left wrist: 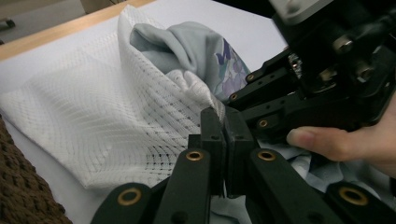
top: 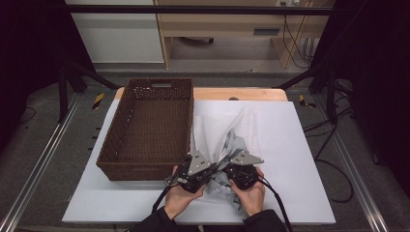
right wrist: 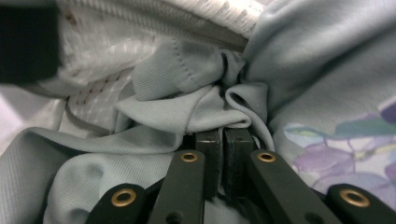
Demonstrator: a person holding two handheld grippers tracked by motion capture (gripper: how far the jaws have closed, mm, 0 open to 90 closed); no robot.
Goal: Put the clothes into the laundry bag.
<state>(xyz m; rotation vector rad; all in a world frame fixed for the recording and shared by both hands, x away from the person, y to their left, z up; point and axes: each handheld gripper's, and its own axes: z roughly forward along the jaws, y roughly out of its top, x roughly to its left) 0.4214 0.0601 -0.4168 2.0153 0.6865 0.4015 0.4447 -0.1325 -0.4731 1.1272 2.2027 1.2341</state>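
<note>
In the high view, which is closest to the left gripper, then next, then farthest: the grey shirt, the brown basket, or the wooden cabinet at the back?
From the left gripper:
1. Grey shirt, right beside it, half inside the white mesh bag.
2. Brown basket, just to its left.
3. Wooden cabinet, far off beyond the table.

Even overhead light brightens the white table [top: 300, 145] – dark surroundings, soft shadows, no glare. Both gripper views are sharp mid-frame – the nearest cloth [right wrist: 93, 196] slightly blurred.

Basket [top: 145, 159] blocks left; table [top: 295, 159] free on right.
</note>
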